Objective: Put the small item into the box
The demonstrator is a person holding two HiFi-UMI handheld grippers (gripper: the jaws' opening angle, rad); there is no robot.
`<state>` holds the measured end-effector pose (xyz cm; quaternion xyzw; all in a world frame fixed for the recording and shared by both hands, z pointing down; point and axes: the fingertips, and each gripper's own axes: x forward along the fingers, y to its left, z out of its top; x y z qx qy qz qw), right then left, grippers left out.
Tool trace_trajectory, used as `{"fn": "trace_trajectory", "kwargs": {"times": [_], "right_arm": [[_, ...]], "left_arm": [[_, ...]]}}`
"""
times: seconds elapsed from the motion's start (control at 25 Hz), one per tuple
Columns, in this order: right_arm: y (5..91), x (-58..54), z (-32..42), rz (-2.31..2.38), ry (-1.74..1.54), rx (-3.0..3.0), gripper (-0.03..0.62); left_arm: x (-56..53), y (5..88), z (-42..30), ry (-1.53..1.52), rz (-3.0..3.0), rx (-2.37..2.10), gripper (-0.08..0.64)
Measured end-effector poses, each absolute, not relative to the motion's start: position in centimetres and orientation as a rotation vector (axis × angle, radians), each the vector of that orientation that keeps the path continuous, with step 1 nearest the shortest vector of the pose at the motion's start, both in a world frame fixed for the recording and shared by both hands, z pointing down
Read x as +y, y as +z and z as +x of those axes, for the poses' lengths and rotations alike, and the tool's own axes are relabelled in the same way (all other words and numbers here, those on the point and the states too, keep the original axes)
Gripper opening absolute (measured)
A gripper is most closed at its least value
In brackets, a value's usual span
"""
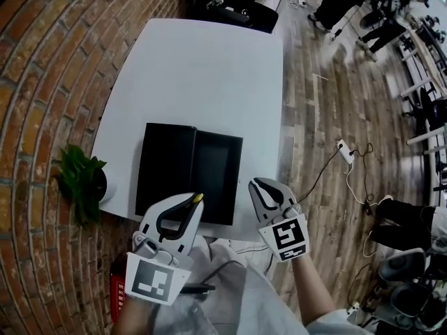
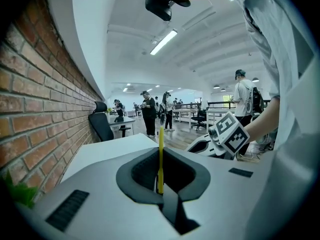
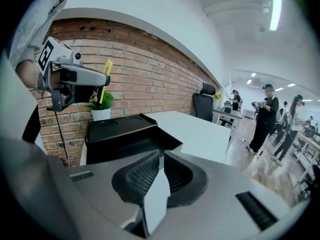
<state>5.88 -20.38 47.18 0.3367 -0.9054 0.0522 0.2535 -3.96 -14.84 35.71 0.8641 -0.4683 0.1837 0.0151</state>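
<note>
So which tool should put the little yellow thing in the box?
Left. The left tool grips the yellow stick by the open box; the right tool is shut and holds nothing.

An open box (image 1: 216,176) lies at the worktop's (image 1: 209,68) near edge, its lid (image 1: 166,166) against the box's left side. A plant (image 1: 80,180) stands further left of the box, off the worktop. The left claw (image 1: 195,199) and right claw (image 1: 255,185) are at the box's near side.
</note>
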Motion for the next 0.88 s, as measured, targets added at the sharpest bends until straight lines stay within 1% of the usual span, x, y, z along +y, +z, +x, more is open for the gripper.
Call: {"fn": "trace_trajectory", "kwargs": {"times": [0.52, 0.88], "right_arm": [[39.2, -19.3, 9.1, 1.193, 0.012, -2.497, 0.057], [35.8, -18.2, 10.4, 1.316, -0.011, -2.511, 0.049]], "left_arm": [[-15.4, 30.7, -2.5, 0.502, 2.835, -1.431, 0.034], [-15.3, 29.3, -2.0, 0.462, 2.873, -1.423, 0.034]]}}
